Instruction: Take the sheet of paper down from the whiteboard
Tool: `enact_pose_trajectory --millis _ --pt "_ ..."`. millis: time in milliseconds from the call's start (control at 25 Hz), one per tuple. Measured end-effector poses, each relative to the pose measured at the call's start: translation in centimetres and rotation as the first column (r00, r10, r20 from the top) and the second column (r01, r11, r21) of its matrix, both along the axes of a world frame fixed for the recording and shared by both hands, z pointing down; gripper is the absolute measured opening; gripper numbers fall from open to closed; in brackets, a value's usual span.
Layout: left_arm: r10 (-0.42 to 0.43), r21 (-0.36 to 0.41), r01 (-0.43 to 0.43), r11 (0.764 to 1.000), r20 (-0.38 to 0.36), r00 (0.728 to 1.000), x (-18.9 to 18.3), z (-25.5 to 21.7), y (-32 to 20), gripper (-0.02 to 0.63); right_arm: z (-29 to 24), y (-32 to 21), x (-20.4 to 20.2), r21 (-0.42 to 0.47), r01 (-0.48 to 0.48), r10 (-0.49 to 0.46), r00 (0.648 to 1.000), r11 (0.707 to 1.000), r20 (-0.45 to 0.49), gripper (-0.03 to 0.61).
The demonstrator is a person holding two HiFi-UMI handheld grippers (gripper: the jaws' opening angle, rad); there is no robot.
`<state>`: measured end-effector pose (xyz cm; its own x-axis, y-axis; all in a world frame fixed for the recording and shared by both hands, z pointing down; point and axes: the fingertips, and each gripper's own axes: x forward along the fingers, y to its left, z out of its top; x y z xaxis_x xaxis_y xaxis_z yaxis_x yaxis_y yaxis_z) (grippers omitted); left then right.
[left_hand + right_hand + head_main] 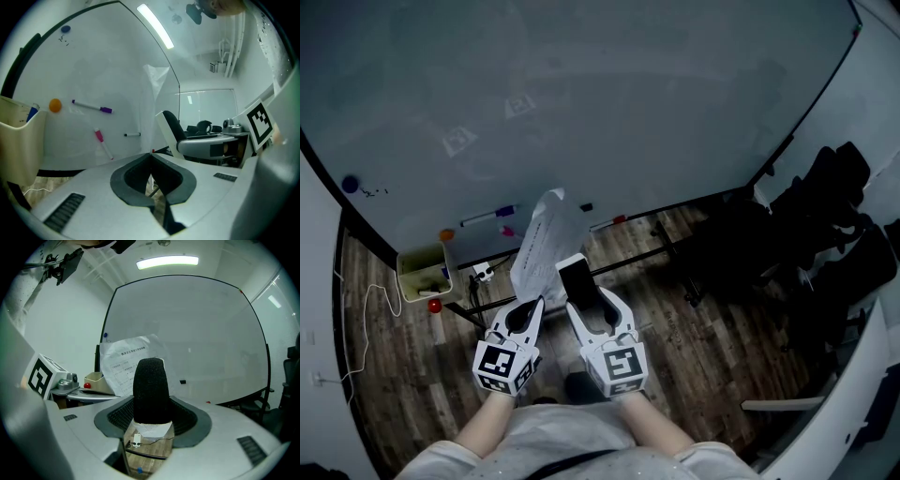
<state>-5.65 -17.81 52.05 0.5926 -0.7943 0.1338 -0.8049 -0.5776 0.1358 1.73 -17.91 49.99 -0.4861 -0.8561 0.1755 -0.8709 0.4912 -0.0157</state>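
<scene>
The left gripper point(151, 158) is pinched tight on the sheet of paper point(546, 246), which stands up near the whiteboard point(628, 103). The right gripper point(586, 298) squeezes a black eraser point(577, 277)

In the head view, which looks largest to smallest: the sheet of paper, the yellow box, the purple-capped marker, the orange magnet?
1. sheet of paper, nearest the camera
2. yellow box
3. purple-capped marker
4. orange magnet

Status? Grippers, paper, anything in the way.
Left gripper shut on the sheet of paper. Right gripper shut on a black block. Sheet looks free of the whiteboard. Markers on the board, off to the side.
</scene>
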Motion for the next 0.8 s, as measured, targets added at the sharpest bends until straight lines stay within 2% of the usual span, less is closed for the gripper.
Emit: enact_pose_trajectory --millis 440,800 --pt "0.015 -0.001 -0.015 1.0 0.007 1.0 0.5 0.3 0.2 0.014 0.2 0.1 0.3 -0.001 -0.002 0.002 1.0 1.0 -0.002 0.241" --pt "0.069 -0.002 -0.069 0.998 0.013 0.998 2.0 0.6 0.6 0.014 0.6 0.5 1.6 -0.008 -0.044 0.044 0.999 0.999 -0.005 0.241"
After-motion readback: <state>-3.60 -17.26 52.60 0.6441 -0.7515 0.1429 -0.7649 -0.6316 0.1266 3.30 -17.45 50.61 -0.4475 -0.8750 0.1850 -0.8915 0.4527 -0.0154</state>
